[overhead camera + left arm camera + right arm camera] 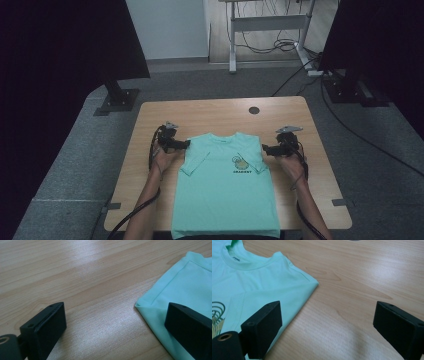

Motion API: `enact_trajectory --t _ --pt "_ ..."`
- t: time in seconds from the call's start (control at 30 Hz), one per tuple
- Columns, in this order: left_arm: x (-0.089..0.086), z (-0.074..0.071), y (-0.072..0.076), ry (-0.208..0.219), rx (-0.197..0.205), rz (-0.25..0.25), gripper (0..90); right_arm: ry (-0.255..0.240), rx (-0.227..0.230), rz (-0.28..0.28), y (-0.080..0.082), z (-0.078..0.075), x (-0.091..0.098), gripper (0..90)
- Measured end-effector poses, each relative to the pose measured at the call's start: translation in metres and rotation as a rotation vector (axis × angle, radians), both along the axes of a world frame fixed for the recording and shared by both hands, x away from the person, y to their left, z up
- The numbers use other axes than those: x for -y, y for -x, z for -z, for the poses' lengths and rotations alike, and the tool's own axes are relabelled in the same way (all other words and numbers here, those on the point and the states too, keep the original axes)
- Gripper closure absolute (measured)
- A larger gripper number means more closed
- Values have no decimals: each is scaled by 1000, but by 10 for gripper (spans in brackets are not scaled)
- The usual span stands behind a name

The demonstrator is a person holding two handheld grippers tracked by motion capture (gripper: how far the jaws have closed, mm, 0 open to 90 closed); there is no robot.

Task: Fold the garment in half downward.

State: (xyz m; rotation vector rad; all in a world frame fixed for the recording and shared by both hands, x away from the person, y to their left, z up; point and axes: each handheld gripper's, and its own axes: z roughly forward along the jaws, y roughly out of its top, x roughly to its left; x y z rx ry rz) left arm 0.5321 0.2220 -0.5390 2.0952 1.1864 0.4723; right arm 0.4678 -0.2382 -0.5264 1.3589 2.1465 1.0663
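Flat on the wooden table [215,112] lies a mint-green T-shirt [225,192], front up, with a small printed motif [240,163] on its chest and both sleeves folded inward. At its left shoulder the left gripper [186,145] rests with jaws spread wide, one over bare wood, the other over the folded sleeve's corner [143,307]. Opposite, the right gripper [265,149] sits at the right shoulder, jaws likewise apart, straddling the shirt's edge.

The shirt's [225,190] hem runs off the high view's bottom edge, past the desk's [220,112] near edge; its print is too small to read.
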Motion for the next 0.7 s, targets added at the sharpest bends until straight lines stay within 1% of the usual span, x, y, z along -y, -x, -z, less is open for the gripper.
enact_trajectory --t 0.1,0.3,0.4,0.5,0.57,0.7 --pt "0 0 0 0 0 0 39 1 2 -11 -6 1 -1 109" --pt "0 0 0 -1 0 1 39 12 10 -59 -15 4 -5 142" --pt "0 0 0 -1 0 1 39 15 14 -69 -20 5 -7 172" --pt "0 0 0 0 1 1 40 29 16 -61 -25 6 -9 188" --pt "0 0 0 0 1 1 40 19 18 -62 -27 6 -10 201" --pt "0 0 0 0 1 1 41 22 26 -68 -30 7 -12 236"
